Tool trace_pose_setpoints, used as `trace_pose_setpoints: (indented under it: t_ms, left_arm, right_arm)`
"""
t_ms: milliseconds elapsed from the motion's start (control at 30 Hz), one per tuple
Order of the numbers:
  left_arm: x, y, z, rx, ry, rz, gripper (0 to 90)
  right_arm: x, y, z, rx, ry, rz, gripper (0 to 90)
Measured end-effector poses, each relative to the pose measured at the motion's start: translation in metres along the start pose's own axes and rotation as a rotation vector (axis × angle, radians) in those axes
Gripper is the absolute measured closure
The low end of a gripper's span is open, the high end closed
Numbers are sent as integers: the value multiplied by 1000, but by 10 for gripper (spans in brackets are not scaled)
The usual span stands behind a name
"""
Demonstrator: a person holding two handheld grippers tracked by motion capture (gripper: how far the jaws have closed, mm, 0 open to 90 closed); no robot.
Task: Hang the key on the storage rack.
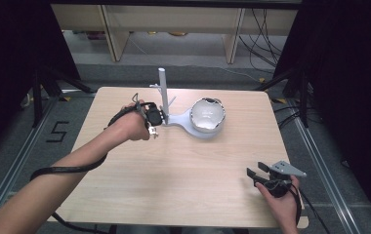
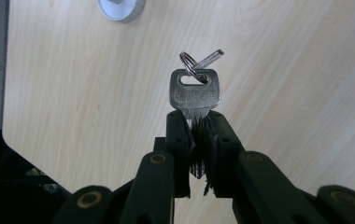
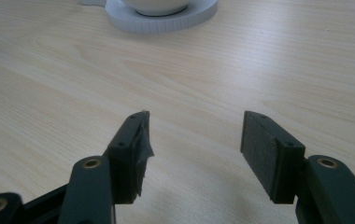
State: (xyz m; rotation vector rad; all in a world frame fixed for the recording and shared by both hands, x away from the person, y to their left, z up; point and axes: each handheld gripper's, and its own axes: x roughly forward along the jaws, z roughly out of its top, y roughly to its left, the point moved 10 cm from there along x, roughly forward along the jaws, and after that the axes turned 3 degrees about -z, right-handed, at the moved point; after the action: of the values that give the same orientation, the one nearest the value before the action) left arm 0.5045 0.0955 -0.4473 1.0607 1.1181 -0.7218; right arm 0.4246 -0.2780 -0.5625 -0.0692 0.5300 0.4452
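A silver key (image 2: 194, 95) with a small split ring (image 2: 190, 65) through its head stands upright between the black jaws of my left gripper (image 2: 196, 122), which is shut on its blade. In the high view my left gripper (image 1: 153, 126) is held beside the pale grey stand's upright post (image 1: 163, 92), and the key (image 1: 153, 130) hangs just left of the post's foot. A white bowl (image 1: 207, 115) sits on the stand's round base (image 1: 199, 131). My right gripper (image 1: 253, 174) rests near the table's front right, jaws open with nothing between them (image 3: 194, 135).
The light wood table (image 1: 183, 165) has bare room across its middle and left. The stand's round base (image 3: 166, 21) lies far ahead in the right gripper view. Dark curtains, tripod legs and cables surround the table on the floor.
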Motion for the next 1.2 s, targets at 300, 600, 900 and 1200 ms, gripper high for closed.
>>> trace_pose_setpoints:
  t_ms: [300, 600, 900, 1200]
  left_arm:
    - [-3, 22, -8, -27, 16, 44, 806]
    - [-9, 35, -8, -33, 23, 77, 806]
    - [-15, 48, -8, -49, 14, 98, 806]
    - [-21, 60, -7, -53, 15, 123, 806]
  right_arm:
    - [0, 0, 0, -10, 2, -6, 433]
    - [1, 0, 1, -5, -7, -6, 433]
    - [0, 0, 0, -8, -1, -5, 433]
    - [1, 1, 0, 17, 1, 5, 434]
